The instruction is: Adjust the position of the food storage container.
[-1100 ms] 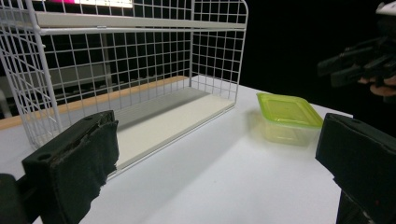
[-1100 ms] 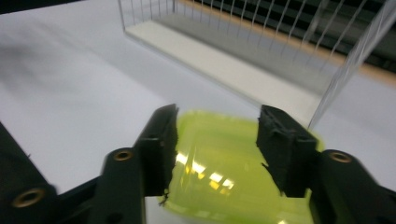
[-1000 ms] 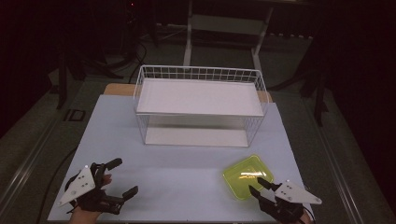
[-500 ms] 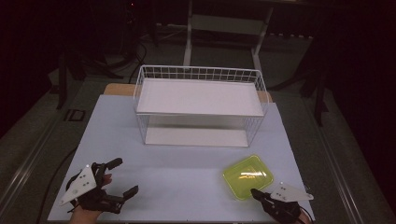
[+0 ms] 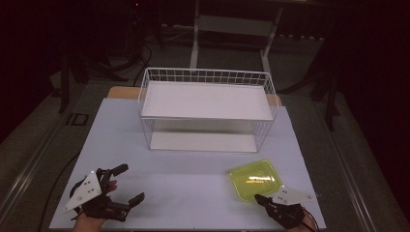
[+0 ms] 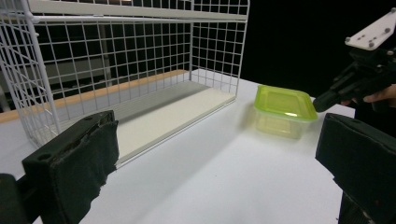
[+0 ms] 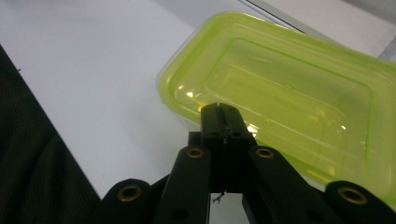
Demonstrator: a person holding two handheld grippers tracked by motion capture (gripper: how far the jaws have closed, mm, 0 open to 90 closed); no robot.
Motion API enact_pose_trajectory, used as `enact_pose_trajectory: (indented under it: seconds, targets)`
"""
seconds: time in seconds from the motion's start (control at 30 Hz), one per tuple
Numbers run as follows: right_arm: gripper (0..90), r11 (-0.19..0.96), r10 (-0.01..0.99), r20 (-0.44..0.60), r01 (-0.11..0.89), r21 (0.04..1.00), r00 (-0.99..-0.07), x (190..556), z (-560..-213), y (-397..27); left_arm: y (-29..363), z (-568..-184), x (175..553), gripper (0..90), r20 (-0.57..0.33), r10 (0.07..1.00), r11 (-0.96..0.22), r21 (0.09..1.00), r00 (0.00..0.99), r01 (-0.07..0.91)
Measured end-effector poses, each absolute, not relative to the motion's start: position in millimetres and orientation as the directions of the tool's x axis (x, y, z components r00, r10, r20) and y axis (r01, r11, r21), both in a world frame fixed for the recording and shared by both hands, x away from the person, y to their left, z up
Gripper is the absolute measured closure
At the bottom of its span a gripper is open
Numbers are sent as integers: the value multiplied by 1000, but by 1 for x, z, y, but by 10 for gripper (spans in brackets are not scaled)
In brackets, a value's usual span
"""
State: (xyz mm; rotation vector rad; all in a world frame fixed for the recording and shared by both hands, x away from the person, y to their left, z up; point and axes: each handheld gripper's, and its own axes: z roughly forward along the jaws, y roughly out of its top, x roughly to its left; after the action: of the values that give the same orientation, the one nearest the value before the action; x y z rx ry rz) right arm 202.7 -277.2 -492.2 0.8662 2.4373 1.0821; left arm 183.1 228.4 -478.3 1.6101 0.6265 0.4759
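your high view looks forward and down from your side of the table (image 5: 193,183), taking in all its edges. your left gripper view sits low near the front left corner, facing across to the green container (image 6: 280,109). your right gripper view looks down close over that same container (image 7: 289,93).

Left gripper (image 5: 127,182) jaws gape wide; right gripper (image 5: 259,197) jaws just closed.

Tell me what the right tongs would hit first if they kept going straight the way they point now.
Most likely the green lidded container. The right tongs, jaws shut together, point at its near rim, and their tips look level with its lid edge. Whether they already touch it is unclear.
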Motion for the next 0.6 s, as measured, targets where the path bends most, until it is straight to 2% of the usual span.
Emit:
enact_pose_trajectory:
  seconds: [0.6]
  targets:
    - [900, 512, 637, -44, 380, 771, -769, 229, -491, -266, 228, -478, 183, 0, -45, 639, -74, 990, 768, 120]
